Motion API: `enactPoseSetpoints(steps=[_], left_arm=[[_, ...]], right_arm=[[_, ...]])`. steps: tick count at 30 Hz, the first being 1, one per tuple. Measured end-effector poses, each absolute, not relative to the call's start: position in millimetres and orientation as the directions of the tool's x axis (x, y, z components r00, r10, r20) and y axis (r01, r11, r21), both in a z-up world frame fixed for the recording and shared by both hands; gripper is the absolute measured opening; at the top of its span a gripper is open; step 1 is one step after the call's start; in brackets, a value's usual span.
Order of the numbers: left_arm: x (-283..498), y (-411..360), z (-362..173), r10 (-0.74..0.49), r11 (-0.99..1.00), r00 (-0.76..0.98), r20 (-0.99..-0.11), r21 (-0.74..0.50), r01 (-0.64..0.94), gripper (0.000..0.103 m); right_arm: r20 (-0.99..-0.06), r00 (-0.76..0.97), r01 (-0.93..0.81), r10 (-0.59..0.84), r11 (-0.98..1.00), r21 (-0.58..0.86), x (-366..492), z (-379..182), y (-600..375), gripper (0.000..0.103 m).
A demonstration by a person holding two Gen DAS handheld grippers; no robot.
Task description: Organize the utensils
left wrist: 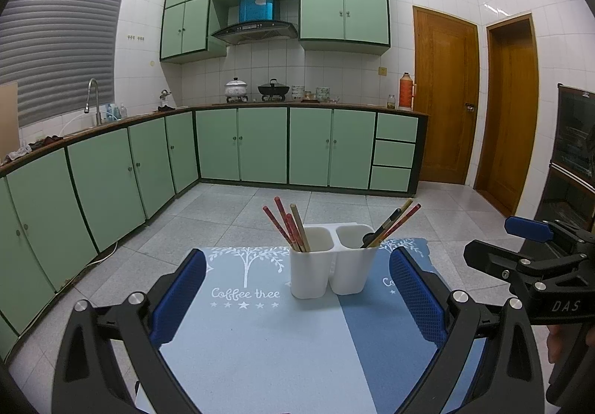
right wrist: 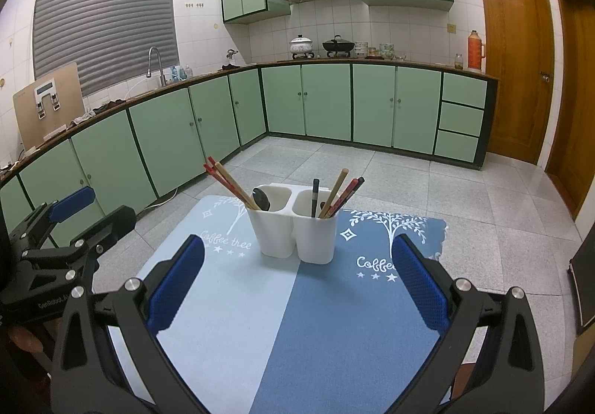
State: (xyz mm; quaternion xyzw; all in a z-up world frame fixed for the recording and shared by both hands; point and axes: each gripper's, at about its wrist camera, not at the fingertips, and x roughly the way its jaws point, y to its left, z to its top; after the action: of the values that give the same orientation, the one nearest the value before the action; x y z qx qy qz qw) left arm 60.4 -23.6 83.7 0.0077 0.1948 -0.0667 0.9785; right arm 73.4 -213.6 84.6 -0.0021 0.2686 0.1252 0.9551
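Both the left hand-held gripper (left wrist: 297, 298) and right hand-held gripper (right wrist: 297, 287) hover level, spread wide and empty, facing the white utensil holder (right wrist: 297, 232)

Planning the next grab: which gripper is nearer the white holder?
Hard to tell; roughly equal. The left gripper faces the holder from its left-front, the right gripper from its right-front; both open, neither touching.
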Motion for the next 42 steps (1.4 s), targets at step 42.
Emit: enactPoseSetpoints(steps=[42], left_arm=[[60.4,-22.7,84.7,-0.129,0.991,0.915,-0.383,-0.013,0.134,0.097]], right_arm=[[-0.518,0.821,-0.241,0.239,0.968,0.066,76.2,81.9,-213.3,0.098]])
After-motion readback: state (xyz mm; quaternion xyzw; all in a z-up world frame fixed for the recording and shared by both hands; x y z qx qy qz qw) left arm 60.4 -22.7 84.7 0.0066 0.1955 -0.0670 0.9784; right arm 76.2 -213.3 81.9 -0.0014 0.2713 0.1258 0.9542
